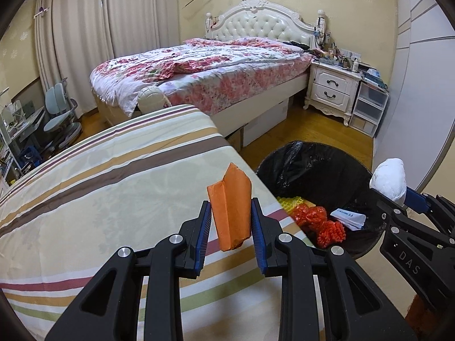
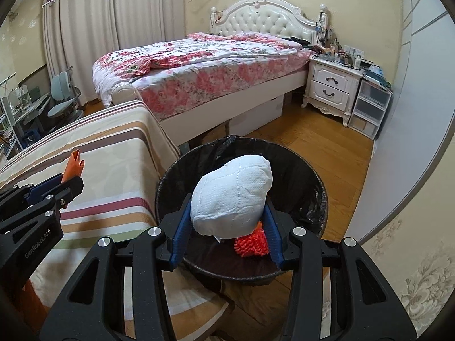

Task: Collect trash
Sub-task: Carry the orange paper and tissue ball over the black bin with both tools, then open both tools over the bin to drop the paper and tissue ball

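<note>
the left gripper [image 1: 231, 221] was clamped on a folded orange paper [image 1: 231, 207], held above the striped surface [image 1: 85, 199] near its edge by the bin [image 1: 318, 170]. the right gripper [image 2: 227, 221] was closed around a crumpled white tissue wad [image 2: 231, 196], poised over the black-lined bin's opening. inside the bin lay orange-red mesh [image 1: 321, 221], a yellow grid piece [image 1: 288, 203] and a white printed slip [image 1: 348, 217].

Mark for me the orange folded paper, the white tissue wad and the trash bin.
orange folded paper [image 1: 231, 207]: left wrist view, middle of its face between the pads.
white tissue wad [image 2: 231, 196]: right wrist view, centre of its quilted front.
trash bin [image 2: 295, 170]: right wrist view, black liner on the inner wall.
</note>
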Tool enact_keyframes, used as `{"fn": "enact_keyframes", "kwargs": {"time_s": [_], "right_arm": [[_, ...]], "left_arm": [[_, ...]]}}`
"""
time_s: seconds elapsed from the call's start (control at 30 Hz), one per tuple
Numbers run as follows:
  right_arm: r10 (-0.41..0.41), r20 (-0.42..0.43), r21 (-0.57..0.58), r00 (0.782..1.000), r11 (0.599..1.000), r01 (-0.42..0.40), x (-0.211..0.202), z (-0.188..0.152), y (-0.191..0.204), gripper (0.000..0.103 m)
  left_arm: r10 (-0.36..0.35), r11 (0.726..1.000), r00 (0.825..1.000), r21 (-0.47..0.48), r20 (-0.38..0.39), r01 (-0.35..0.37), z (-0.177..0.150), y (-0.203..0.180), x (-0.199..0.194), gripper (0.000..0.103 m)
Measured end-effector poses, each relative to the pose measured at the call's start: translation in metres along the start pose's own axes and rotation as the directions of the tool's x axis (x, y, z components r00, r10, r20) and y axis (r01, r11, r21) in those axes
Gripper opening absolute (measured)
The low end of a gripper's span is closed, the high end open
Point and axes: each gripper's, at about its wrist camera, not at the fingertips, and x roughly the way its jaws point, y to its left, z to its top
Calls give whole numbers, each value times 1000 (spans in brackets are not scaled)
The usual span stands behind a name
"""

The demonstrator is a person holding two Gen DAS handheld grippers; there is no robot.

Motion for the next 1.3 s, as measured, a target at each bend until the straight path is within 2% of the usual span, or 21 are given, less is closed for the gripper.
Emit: {"fn": "enact_keyframes", "kwargs": {"time_s": [0.23, 0.47, 1.3], "right_arm": [[-22, 37, 21, 999, 1000, 21, 5, 12, -20, 45], [-35, 43, 38, 998, 999, 34, 19, 19, -33, 45], [-53, 4, 69, 999, 996, 53, 52, 29, -53, 46]], "left_arm": [[-25, 999, 999, 29, 33, 24, 17, -29, 12, 29], [-37, 998, 999, 46, 24, 36, 29, -45, 30, 29], [-51, 997, 998, 55, -21, 52, 44, -64, 64, 29]]}}
